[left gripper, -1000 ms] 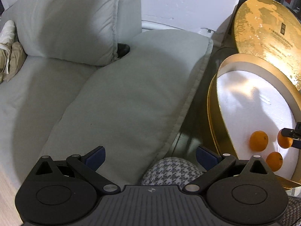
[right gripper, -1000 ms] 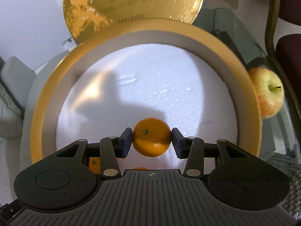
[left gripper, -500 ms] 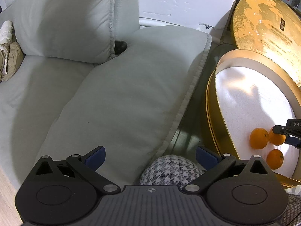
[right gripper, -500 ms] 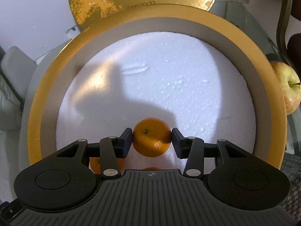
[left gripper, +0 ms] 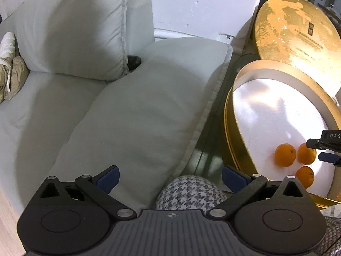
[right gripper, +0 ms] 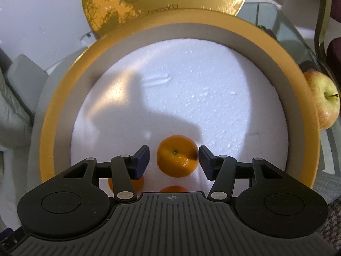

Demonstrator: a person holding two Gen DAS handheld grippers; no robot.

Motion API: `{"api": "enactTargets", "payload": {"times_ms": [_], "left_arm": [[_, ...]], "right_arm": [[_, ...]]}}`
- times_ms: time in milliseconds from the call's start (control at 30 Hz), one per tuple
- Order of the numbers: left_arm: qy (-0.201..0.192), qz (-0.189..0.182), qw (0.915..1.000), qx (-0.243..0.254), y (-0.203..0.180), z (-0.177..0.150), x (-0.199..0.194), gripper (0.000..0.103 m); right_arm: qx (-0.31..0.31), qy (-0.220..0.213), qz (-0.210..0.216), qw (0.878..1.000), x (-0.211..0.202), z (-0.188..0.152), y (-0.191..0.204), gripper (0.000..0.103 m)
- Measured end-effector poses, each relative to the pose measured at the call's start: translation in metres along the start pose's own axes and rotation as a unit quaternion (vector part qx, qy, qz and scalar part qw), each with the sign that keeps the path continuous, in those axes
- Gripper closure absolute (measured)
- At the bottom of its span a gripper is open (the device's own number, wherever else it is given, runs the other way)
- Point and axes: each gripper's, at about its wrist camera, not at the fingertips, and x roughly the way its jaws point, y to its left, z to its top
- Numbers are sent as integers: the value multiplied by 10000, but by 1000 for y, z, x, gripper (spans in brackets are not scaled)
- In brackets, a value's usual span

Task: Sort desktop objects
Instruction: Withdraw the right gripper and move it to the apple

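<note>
Right gripper (right gripper: 174,161) has just let go of a tangerine (right gripper: 177,156) in the round gold box (right gripper: 238,24).

Its jaws have just been opening; the fruit sits between them on the white foam by the box's near edge, beside two more tangerines (left gripper: 285,154). The left gripper (left gripper: 170,178) is spread wide, empty, over the grey cushion (left gripper: 136,115). An apple (right gripper: 326,100) lies outside the box's right rim.

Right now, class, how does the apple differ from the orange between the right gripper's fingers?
The apple is yellow-red; the orange is plain orange. The apple looks larger than the orange. The apple lies outside the gold box, against its rim; the orange sits inside on the white foam. Both are round fruit, and neither is gripped.
</note>
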Motion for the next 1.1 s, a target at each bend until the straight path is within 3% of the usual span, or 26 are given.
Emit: {"api": "enactTargets", "payload": {"times_ms": [500,1100], "left_arm": [[-405,-111,9980,464,-32,-16,-44,1],[-709,-193,9882,1342,-90,-40,-80,1]], "right_arm": [[182,-319,228,9991,-67,-26,-33,36],[434,-538,647,9955,-130,-68,-84,27]]}}
